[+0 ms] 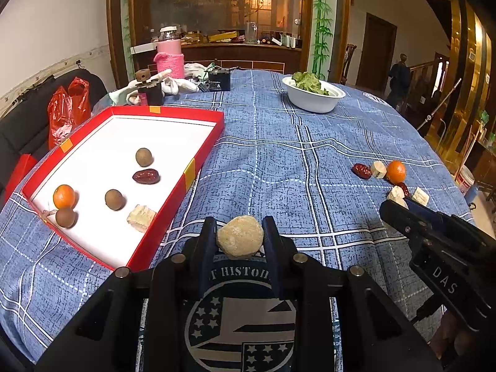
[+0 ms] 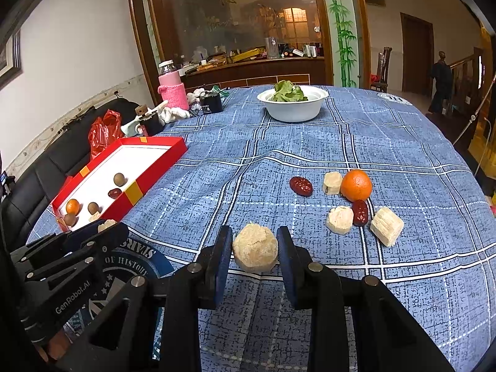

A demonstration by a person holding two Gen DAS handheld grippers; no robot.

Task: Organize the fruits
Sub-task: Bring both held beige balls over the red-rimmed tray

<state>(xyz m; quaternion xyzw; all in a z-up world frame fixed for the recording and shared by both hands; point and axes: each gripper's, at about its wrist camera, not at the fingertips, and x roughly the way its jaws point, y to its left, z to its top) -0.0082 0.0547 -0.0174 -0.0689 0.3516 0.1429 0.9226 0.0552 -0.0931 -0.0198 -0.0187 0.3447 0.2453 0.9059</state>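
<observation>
Each hand-held gripper is clamped on a pale, crumbly-looking round lump: the left hand-held gripper (image 1: 239, 232) holds one lump (image 1: 240, 237) just beside the red cardboard tray with a white floor (image 1: 173, 198), the right hand-held gripper (image 2: 254, 241) holds another (image 2: 254, 247) above the blue plaid surface (image 2: 279, 161). They look light and dry, probably brittle, though texture is hard to judge here. Squeeze gently across the widest middle, not the flaky edges.
</observation>
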